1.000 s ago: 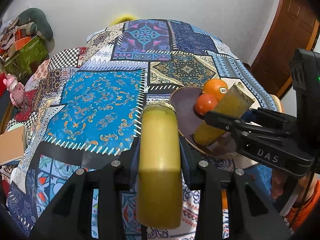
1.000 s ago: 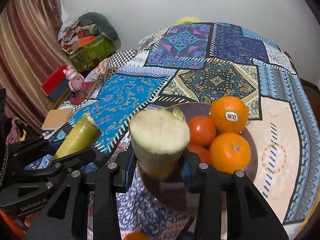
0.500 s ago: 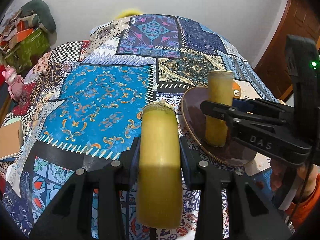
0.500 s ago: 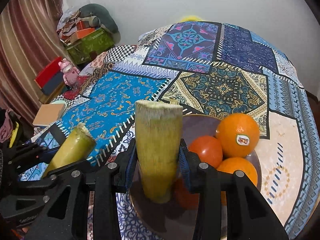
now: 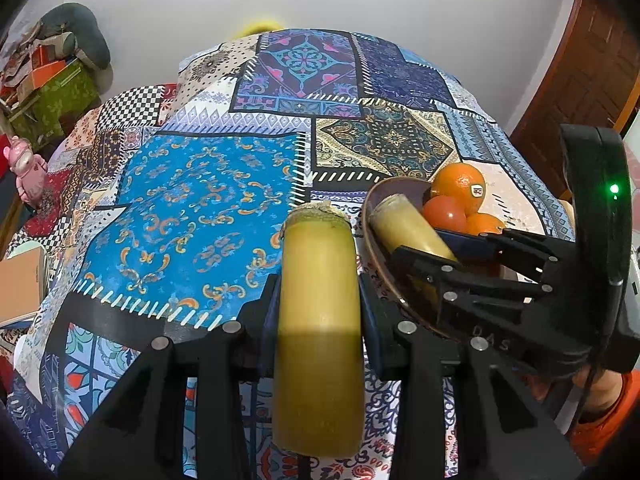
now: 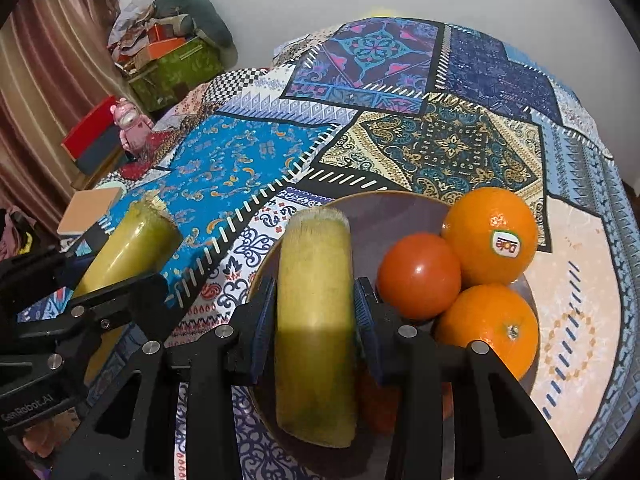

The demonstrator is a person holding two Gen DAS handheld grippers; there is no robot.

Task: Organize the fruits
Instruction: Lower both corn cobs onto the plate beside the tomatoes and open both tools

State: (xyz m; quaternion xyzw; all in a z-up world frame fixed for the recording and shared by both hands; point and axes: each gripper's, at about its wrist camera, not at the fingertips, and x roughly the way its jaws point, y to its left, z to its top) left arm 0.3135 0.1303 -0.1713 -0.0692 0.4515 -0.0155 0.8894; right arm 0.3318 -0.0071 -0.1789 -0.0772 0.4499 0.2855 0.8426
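My left gripper (image 5: 318, 308) is clamped on a yellow-green sugarcane piece (image 5: 318, 320), held above the patchwork tablecloth (image 5: 192, 208). My right gripper (image 6: 314, 316) has a second cane piece (image 6: 316, 320) between its pads over the brown bowl (image 6: 384, 212) — its jaws are opening. In the bowl sit a stickered orange (image 6: 490, 236), a tomato (image 6: 418, 276) and another orange (image 6: 490, 330), touching.

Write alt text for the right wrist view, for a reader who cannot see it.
The right gripper, its jaws opening, has a yellow-green sugarcane piece between its pads over a brown bowl holding two oranges and a tomato. At left, the left gripper grips a second cane piece above a patchwork tablecloth.
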